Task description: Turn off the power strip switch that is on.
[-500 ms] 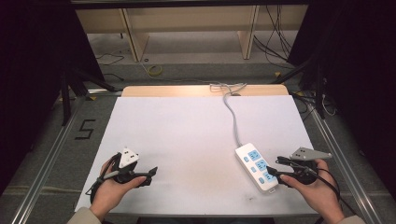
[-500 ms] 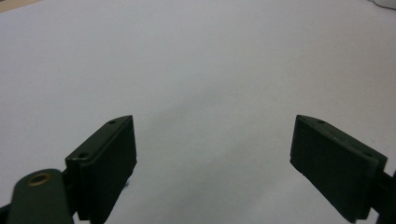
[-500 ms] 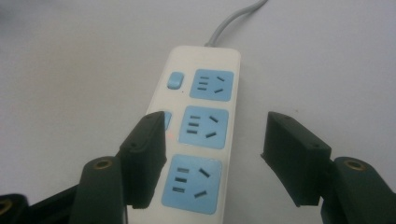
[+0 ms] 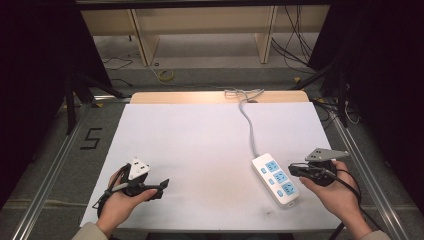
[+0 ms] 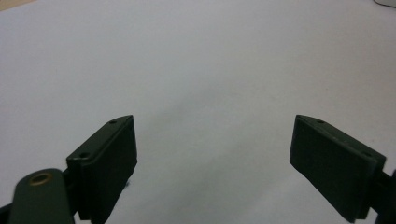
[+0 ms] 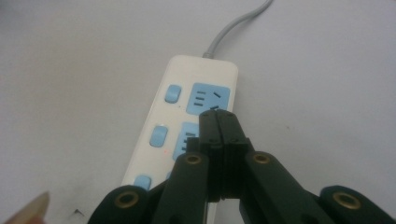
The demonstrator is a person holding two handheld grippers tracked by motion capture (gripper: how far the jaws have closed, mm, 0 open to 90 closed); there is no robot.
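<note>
The power strip [image 4: 276, 179] lies at the table's [image 4: 200, 145] right near edge, cord trailing away. The right gripper [image 4: 292, 170] hovers over it, jaws pressed together on nothing. The left gripper [image 4: 163, 186] sits well apart, jaws wide.

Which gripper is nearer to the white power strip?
Right. The right gripper, jaws shut, is at the power strip, over its blue sockets. The left gripper, jaws open, is far across the white table from it.
</note>
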